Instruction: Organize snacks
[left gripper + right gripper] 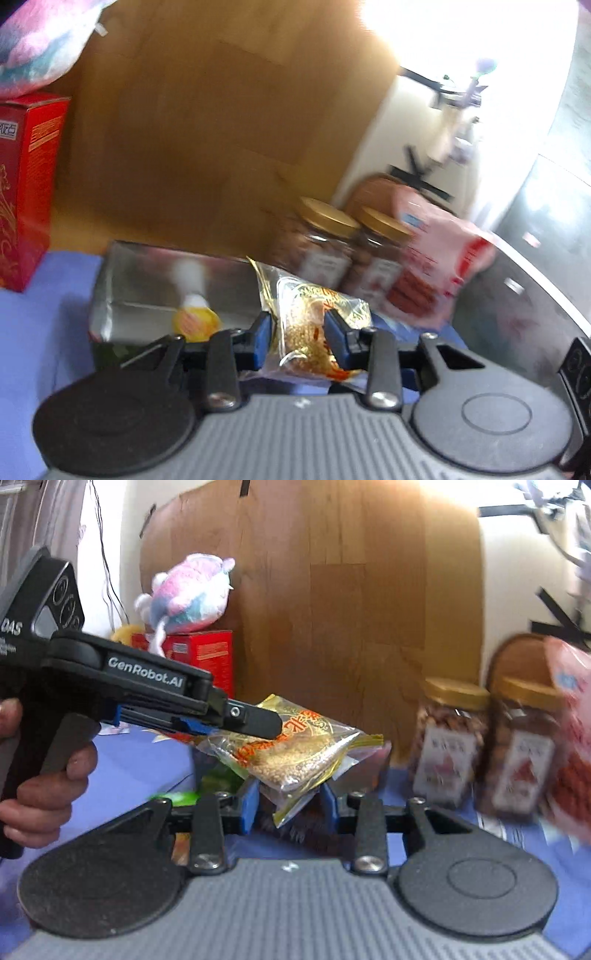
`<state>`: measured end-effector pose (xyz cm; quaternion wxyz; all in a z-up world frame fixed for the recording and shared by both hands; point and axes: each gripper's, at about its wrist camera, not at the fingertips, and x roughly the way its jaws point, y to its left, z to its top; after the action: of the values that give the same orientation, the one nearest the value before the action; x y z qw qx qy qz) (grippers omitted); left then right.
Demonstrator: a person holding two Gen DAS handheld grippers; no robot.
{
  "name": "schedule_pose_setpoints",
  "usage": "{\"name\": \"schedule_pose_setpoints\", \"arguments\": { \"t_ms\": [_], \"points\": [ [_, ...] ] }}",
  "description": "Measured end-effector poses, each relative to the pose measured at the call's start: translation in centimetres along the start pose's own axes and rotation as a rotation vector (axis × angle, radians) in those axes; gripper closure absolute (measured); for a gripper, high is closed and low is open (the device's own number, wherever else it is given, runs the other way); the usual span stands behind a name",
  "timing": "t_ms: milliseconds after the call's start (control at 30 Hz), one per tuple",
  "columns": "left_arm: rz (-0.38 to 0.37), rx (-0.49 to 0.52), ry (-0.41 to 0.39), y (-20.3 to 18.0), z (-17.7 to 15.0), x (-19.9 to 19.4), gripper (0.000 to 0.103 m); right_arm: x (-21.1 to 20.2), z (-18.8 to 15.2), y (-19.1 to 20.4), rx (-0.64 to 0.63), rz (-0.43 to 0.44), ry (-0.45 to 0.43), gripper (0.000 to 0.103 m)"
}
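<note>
The left claw [298,338] is clamped on a clear snack packet [314,332] of golden seeds with orange print, its blue pads [263,339] pressing the crinkled film from both sides. The right-wrist view shows the same packet [291,746] held off the surface, tilted, with its lower corner hanging down between the fingers of the right claw [290,805]. Those fingers stand apart on either side of the corner, and I cannot tell whether they touch it.

The packet looks light and soft, a loose fill inside slippery film. It will likely sag and twist from a corner grip, so a hold across the sealed edge or the flat middle seems safer than the bulging part.

The left tool reaches in from the left side, nearly level, a hand [40,775] wrapped round its pistol grip. The right claw points forward and sits low beneath the packet.

Just beyond is a shiny foil-lined box [147,280], open, with a small yellow cup [195,319] inside. To the right stand two gold-lidded jars [450,746] side by side, and a pink bag [432,266] next to them. A red carton [207,657] with a plush toy [188,594] on top stands further left, all on a blue-covered bench [44,332].
</note>
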<state>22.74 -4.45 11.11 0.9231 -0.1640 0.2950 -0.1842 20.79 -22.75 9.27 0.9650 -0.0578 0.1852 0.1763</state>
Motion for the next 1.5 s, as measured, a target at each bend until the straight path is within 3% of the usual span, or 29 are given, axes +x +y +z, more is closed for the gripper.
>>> {"name": "schedule_pose_setpoints", "arguments": {
  "t_ms": [67,200,367,467,567,700,1033,1133,1200,1267,1433,1500],
  "points": [
    [0.021,-0.009,0.014,1.0,0.8,1.7,0.071,2.0,0.2,-0.5,-0.028,-0.02,0.02,0.062],
    [0.04,0.007,0.043,1.7,0.7,4.0,0.071,3.6,-0.6,-1.2,-0.064,-0.152,0.01,0.06],
    [-0.007,-0.013,-0.023,2.2,-0.2,-0.2,0.072,-0.3,-1.9,-1.7,0.048,-0.098,-0.02,0.06],
    [0.014,-0.032,-0.077,3.3,-1.4,-4.6,0.069,-1.5,-2.9,-1.1,0.147,0.013,0.018,0.06],
    [0.095,-0.071,-0.053,5.0,-2.6,-6.8,0.069,-1.1,-3.5,-0.2,0.238,0.141,0.083,0.06],
    [0.127,-0.166,-0.002,7.5,-3.7,-7.5,0.069,0.4,-3.3,0.7,0.369,0.244,0.139,0.06],
    [0.076,-0.254,0.114,10.9,-5.4,-3.3,0.069,6.2,-3.9,-0.8,0.681,0.282,0.27,0.06],
    [0.047,-0.28,0.117,11.4,-5.9,-2.9,0.077,8.2,-4.6,-0.5,0.747,0.339,0.331,0.064],
    [0.01,-0.287,0.123,11.2,-6.3,-3.0,0.101,8.3,-4.8,0.3,0.732,0.319,0.341,0.066],
    [-0.051,-0.307,0.124,10.7,-6.7,-3.4,0.1,7.8,-4.6,0.7,0.74,0.352,0.324,0.082],
    [-0.043,-0.281,0.073,8.8,-6.5,-5.4,0.098,5.0,-3.8,2.1,0.648,0.311,0.259,0.084],
    [0.006,-0.273,0.047,9.0,-6.7,-6.5,0.096,4.7,-4.0,2.1,0.627,0.267,0.255,0.085]
  ]
}}
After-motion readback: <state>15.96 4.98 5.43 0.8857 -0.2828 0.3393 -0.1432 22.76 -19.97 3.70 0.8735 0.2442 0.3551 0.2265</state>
